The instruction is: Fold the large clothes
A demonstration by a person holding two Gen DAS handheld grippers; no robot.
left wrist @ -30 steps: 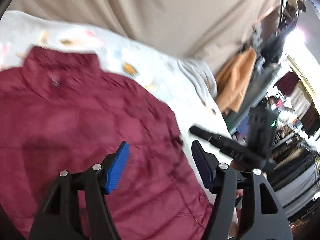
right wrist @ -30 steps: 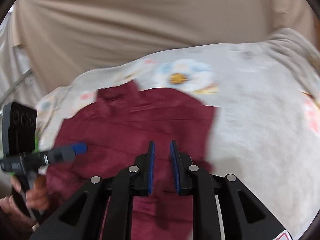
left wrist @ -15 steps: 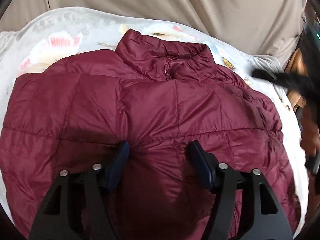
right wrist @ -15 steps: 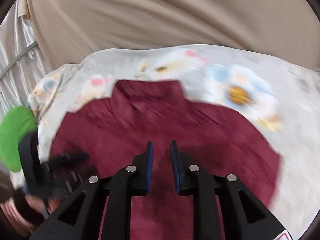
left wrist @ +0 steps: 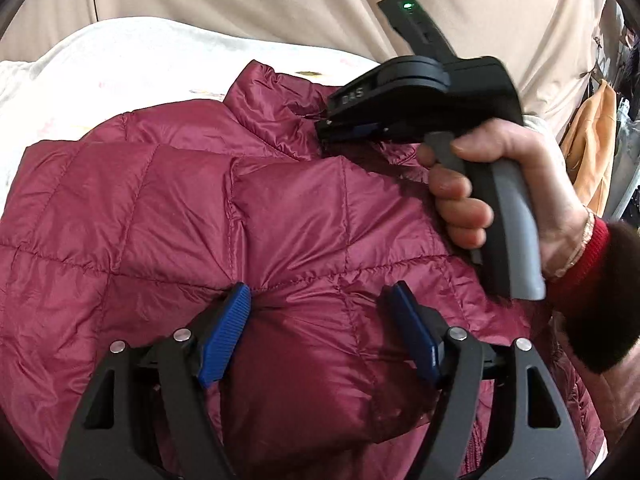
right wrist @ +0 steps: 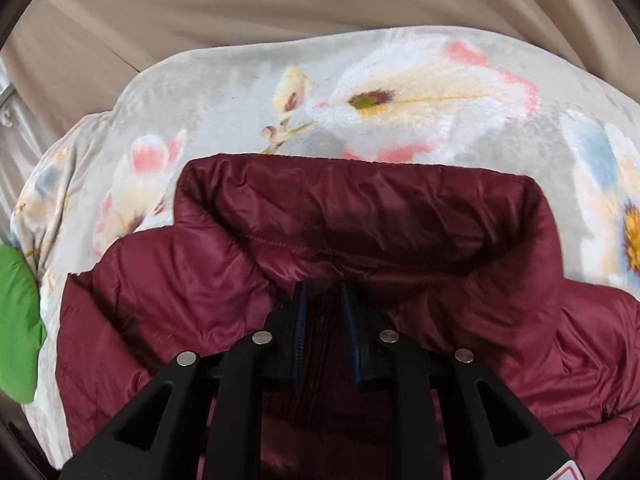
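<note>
Maroon jacket (left wrist: 280, 208) under both claws

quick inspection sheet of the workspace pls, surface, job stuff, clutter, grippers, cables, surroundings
surface: floral blanket spread out, pale with pink, yellow and blue flowers
job's things: maroon puffer jacket lying flat on the blanket, collar at the far end, not yet folded
clutter: green item at the blanket's left edge, too cut off to identify
grippers: left gripper pressed onto the jacket's middle, jaws just opened wider, fabric bulging between them but not pinched; right gripper at the zip below the collar, jaws nearly closed with a narrow gap, grip on fabric unclear; right hand on its handle
cables: nothing seen
surroundings: beige curtain behind; orange garment hanging at far right
</note>
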